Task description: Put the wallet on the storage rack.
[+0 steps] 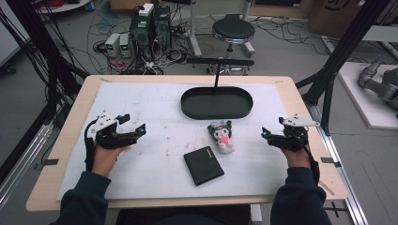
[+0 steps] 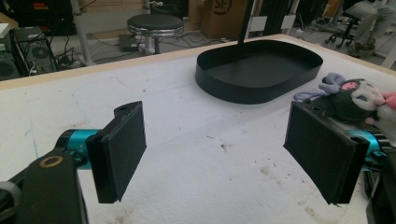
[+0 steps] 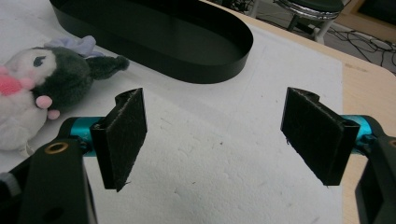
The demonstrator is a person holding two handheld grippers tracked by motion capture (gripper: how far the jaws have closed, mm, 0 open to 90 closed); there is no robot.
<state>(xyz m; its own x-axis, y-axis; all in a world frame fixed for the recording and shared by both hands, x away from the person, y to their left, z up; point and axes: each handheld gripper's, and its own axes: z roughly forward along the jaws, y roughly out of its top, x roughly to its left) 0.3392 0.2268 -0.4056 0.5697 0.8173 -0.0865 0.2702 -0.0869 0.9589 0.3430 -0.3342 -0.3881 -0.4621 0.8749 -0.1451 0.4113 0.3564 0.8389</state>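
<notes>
A small plush doll [image 1: 222, 135] with a dark head, white body and pink patch lies on the white mat right of centre; the left gripper view catches it [image 2: 355, 99] at the right edge, the right gripper view [image 3: 42, 88] at the left. A flat black case [image 1: 203, 165] lies near the front. Behind them sits an oval black tray [image 1: 217, 102], [image 2: 259, 70], [image 3: 163, 35], with nothing in it. My left gripper [image 1: 133, 127], [image 2: 224, 154] hovers open at the mat's left. My right gripper [image 1: 271, 133], [image 3: 224, 140] is open at the right, beside the doll.
The white mat [image 1: 155, 117] covers a wooden table [image 1: 70, 122]. A black post rises behind the tray. Beyond the table stand a round stool [image 1: 233, 31], computer boxes [image 1: 150, 26] and many floor cables. Black frame posts flank both sides.
</notes>
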